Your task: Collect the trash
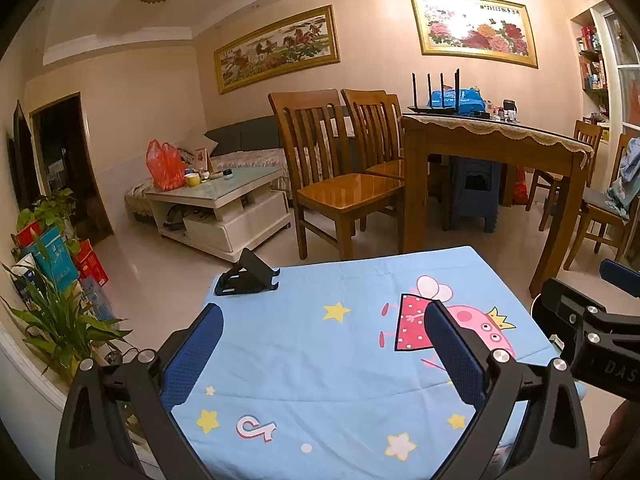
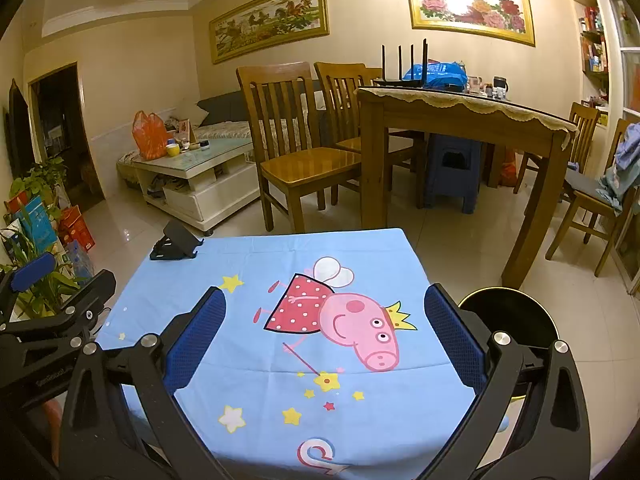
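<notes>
A small table under a blue cartoon-pig cloth fills the foreground of both views. Only a black folding phone stand lies on it, at the far left corner; no trash shows on the cloth. My left gripper hovers open over the near left part of the cloth, holding nothing. My right gripper is open above the pig print, also holding nothing. A round black bin with a gold rim stands on the floor by the table's right side.
Beyond the table stand wooden chairs and a dining table with a router and a blue bag. A white coffee table carries an orange bag and cups. Plants and boxes line the left wall.
</notes>
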